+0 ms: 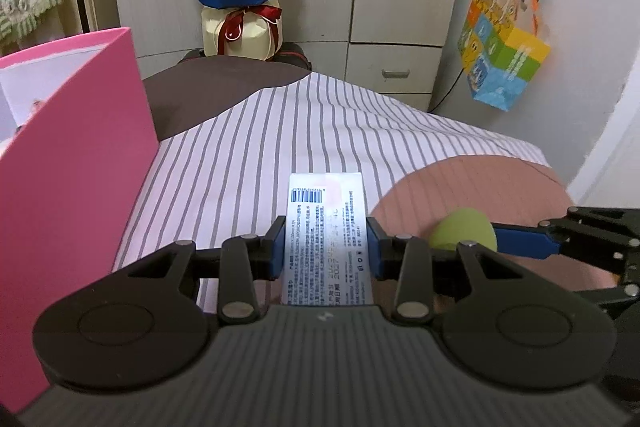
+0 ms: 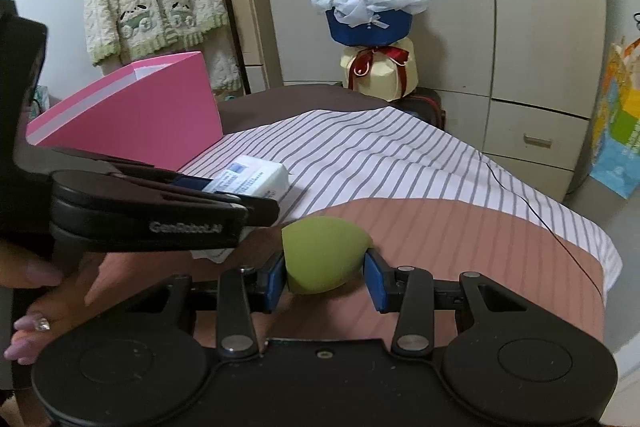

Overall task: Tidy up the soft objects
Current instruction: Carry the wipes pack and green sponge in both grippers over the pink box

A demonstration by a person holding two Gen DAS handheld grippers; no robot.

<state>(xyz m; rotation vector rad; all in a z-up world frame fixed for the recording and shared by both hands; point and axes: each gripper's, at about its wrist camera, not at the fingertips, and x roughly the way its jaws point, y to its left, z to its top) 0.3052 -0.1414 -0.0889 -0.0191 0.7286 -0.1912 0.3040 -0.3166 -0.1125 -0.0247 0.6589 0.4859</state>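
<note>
Now, step in hand: both grippers appear to be carrying their loads toward the pink box [image 1: 76,163], which I judge to be the bin for the soft things; neither load is in it yet
Left gripper [image 1: 326,247]: clenched on a white tissue pack [image 1: 326,227], its blue pads [image 1: 279,247] pressing the two long sides; the pack is clear of the bed, just right of the pink box
Right gripper [image 2: 325,279]: grasping a green makeup sponge [image 2: 320,255] between its blue pads; the sponge is right of the pink box, beyond the tissue pack, over the dusty-pink part of the bedsheet [image 2: 400,163]
Doing it well: keep both grips firm but not crushing; lift each load above the pink box rim before moving across; take the tissue pack in first, since it is nearer the pink box; keep the two grippers from knocking, as they sit close side by side
Tissue pack look: flat, rectangular, wrapped in white film; a blue barcode and small print face up; likely to dent under pressure
Sponge look: matte olive-green, egg-shaped with one flat cut face; soft, likely to spring back when let go
Risk: the rounded sponge could squirt out sideways if squeezed harder
</note>
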